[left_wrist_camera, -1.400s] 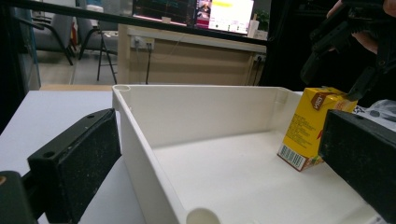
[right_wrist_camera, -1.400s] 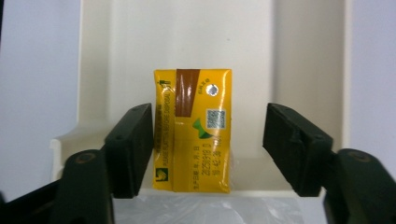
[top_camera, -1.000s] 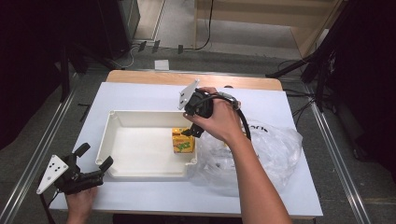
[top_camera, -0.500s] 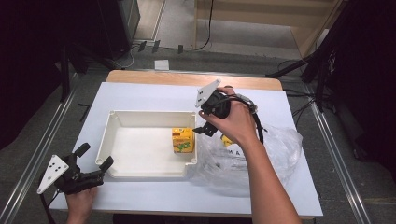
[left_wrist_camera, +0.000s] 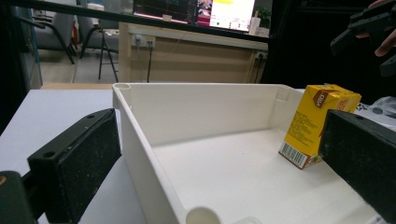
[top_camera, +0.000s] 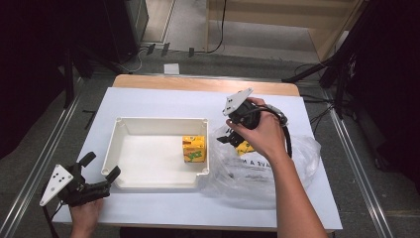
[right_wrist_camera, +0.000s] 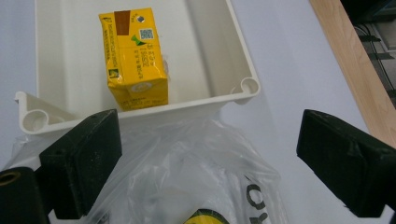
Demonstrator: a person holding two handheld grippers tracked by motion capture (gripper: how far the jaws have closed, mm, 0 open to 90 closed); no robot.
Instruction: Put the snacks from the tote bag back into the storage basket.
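A white tray sits left of centre on the table, with a yellow juice carton upright at its right wall. To its right lies a crumpled clear plastic bag with another yellow carton inside. My right gripper hovers open over the bag's left edge, with nothing between its jaws. In the right gripper view the gripper faces the bag, the tray's rim and the carton. My left gripper rests open at the tray's near left corner. In its own view, it faces the tray wall and the carton.
The white table top ends in a wooden strip along the far edge. Metal rails and cables lie on the floor around the table. A dark stand rises at the far right.
My right gripper has moved to the right, from above the carton in the tray to over the plastic bag. The carton stays in the tray. The left gripper has not moved.
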